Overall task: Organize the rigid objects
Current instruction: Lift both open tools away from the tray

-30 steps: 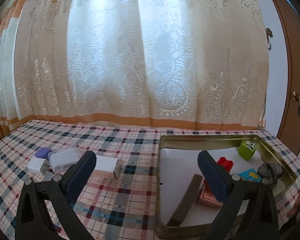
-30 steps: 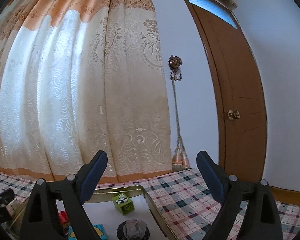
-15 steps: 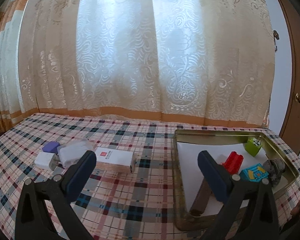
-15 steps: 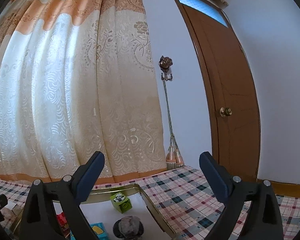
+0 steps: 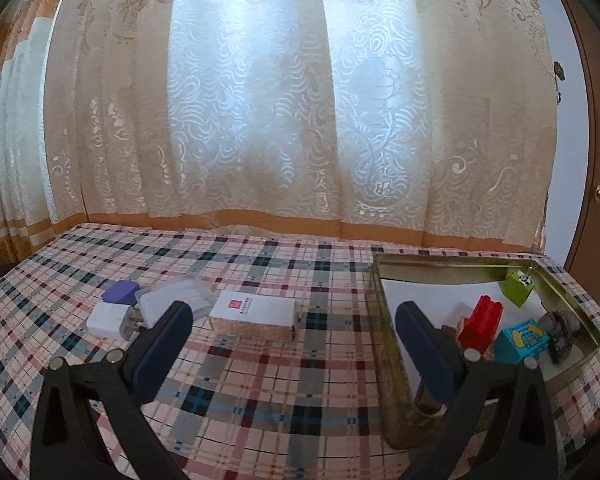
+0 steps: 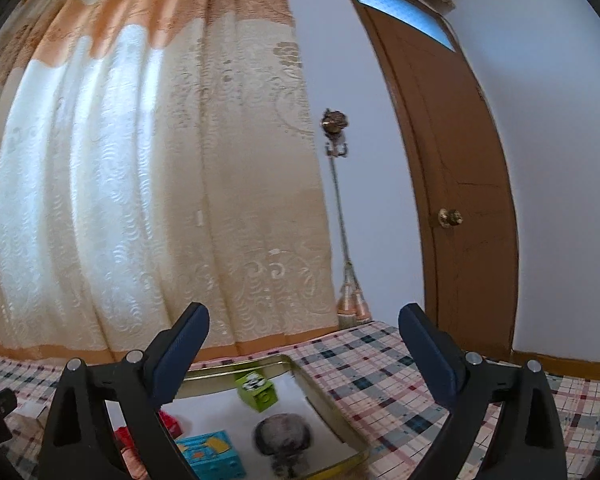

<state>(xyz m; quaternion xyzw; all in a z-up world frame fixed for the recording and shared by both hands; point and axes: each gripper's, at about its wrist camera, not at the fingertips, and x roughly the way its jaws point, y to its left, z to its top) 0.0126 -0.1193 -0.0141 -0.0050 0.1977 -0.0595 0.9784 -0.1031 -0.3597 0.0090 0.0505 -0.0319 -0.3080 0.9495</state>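
White box (image 5: 256,314) ahead, between left hand-held gripper (image 5: 294,322) fingers.

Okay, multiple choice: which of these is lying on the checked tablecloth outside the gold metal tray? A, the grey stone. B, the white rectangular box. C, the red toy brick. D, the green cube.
B: the white rectangular box lies on the checked tablecloth, left of the gold metal tray.

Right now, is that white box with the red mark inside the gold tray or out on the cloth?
Out. The white box lies flat on the checked cloth, left of the gold tray and apart from its wall.
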